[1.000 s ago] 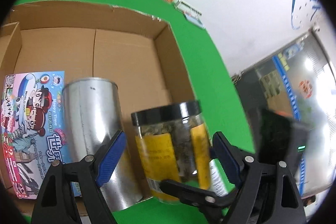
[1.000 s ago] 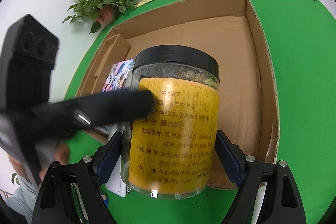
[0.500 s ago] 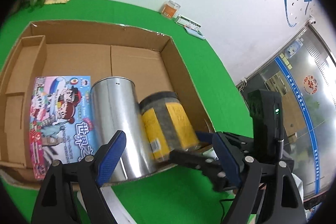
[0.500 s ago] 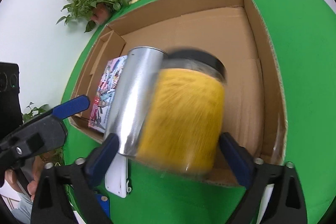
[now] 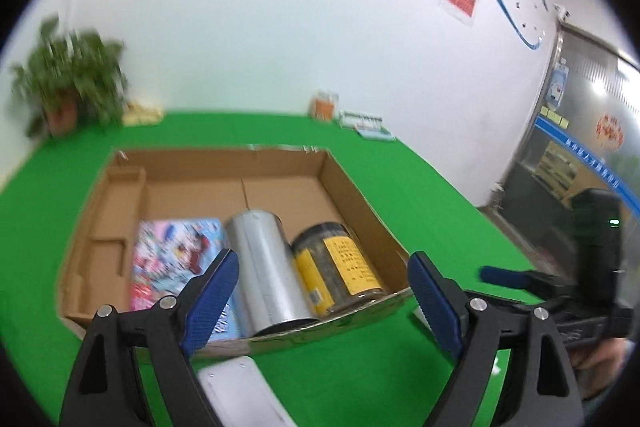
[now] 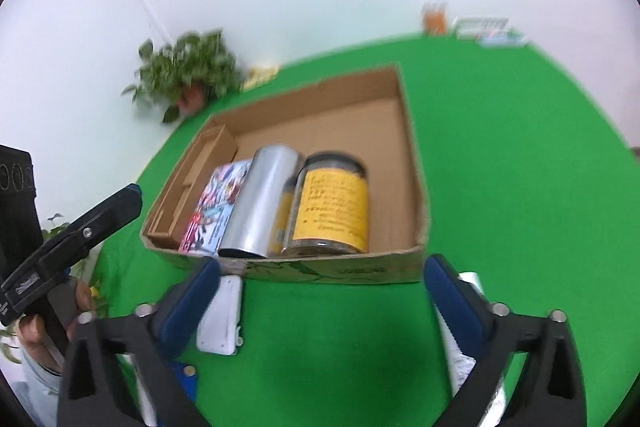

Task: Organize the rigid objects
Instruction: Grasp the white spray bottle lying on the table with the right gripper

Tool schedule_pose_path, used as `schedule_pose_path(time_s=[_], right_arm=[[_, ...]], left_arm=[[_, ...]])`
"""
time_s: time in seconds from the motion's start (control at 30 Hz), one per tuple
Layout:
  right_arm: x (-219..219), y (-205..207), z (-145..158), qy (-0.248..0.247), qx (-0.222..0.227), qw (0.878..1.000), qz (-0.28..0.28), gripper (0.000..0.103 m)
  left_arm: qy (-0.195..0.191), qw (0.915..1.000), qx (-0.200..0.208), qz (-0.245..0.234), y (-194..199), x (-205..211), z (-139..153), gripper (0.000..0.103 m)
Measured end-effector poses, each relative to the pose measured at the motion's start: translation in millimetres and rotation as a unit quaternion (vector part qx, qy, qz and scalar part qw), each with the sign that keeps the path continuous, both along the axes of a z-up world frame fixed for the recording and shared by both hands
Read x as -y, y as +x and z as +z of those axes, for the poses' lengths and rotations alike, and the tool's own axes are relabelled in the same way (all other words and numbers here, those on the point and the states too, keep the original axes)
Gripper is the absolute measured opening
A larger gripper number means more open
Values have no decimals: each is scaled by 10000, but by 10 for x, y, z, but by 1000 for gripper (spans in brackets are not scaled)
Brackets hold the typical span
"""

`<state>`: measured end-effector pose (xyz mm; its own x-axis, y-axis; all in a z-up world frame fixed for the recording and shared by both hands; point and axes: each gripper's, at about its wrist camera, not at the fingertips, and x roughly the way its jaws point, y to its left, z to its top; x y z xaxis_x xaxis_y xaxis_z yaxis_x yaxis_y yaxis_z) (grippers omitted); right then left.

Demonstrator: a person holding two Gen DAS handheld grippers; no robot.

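A jar [image 5: 340,267] [image 6: 332,207] with a yellow label and black lid rests inside the cardboard box [image 5: 360,195] [image 6: 412,167], against the near wall. Touching its left side is a silver can [image 5: 264,267] [image 6: 260,203], and left of that a colourful printed box [image 5: 172,255] [image 6: 216,207]. My left gripper [image 5: 323,259] hovers open in front of the box with nothing between its fingers. My right gripper [image 6: 323,265] is also back from the box, its jaws opening and empty. Each gripper shows at the edge of the other's view.
A white flat object [image 5: 240,387] [image 6: 222,311] lies on the green table just in front of the box. A white packet [image 6: 472,287] sits behind the right finger. A potted plant [image 5: 72,83] [image 6: 188,71] and small items [image 5: 326,105] [image 6: 434,17] line the far wall.
The right gripper let go of the yellow-label jar, which now rests in the box beside the silver can. Both grippers drew back and up, so the whole box is in view.
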<state>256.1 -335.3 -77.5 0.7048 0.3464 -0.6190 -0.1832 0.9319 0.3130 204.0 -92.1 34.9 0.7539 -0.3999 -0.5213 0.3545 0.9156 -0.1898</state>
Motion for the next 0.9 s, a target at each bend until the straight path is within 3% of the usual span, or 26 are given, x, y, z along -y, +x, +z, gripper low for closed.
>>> schedule_pose_path(time_s=[0.13, 0.17, 0.2, 0.27, 0.3, 0.33, 0.37, 0.4, 0.43, 0.47, 0.53, 0.8, 0.9], right_arm=[[166, -317, -113, -319, 125, 9994, -92, 102], [206, -368, -184, -525, 75, 9985, -155, 102], [262, -419, -257, -722, 29, 9971, -255, 102], [429, -520, -379, -813, -80, 9959, -389, 102], [517, -560, -443, -787, -153, 9957, -458, 102], [611, -592, -499, -775, -232, 9952, -550, 102], [694, -616, -568, -804, -287, 9943, -635, 102], [767, -619, -646, -844, -326, 9934, -700, 102], [846, -636, -717, -891, -389, 9923, -773, 102], [900, -642, -778, -905, -447, 9916, -810, 102], [989, -630, -917, -886, -589, 9911, -805, 102], [1015, -447, -1379, -950, -917, 9891, -645, 100], [1006, -406, -1529, -844, -1113, 9887, -551, 88]], left_arm=[[2, 10000, 4, -54, -184, 1, -22, 86], [-101, 9998, -64, -139, -215, -13, -38, 77], [-216, 9994, -93, -265, -271, -28, -58, 49], [-130, 9983, -281, -503, -310, 14, -110, 19], [-63, 9980, -307, -551, -352, 44, -131, 19], [-49, 9980, -256, -575, -396, 59, -146, 20], [-50, 9982, -152, -578, -446, 77, -148, 33], [-17, 9983, -138, -564, -469, 95, -159, 72], [22, 9986, -156, -511, -482, 116, -166, 91], [-6, 9990, -104, -440, -517, 124, -168, 102], [-134, 9993, 29, -355, -570, 113, -161, 102], [-181, 9982, -443, -370, -564, 164, -355, 102], [-198, 9974, -558, -415, -561, 195, -415, 102]])
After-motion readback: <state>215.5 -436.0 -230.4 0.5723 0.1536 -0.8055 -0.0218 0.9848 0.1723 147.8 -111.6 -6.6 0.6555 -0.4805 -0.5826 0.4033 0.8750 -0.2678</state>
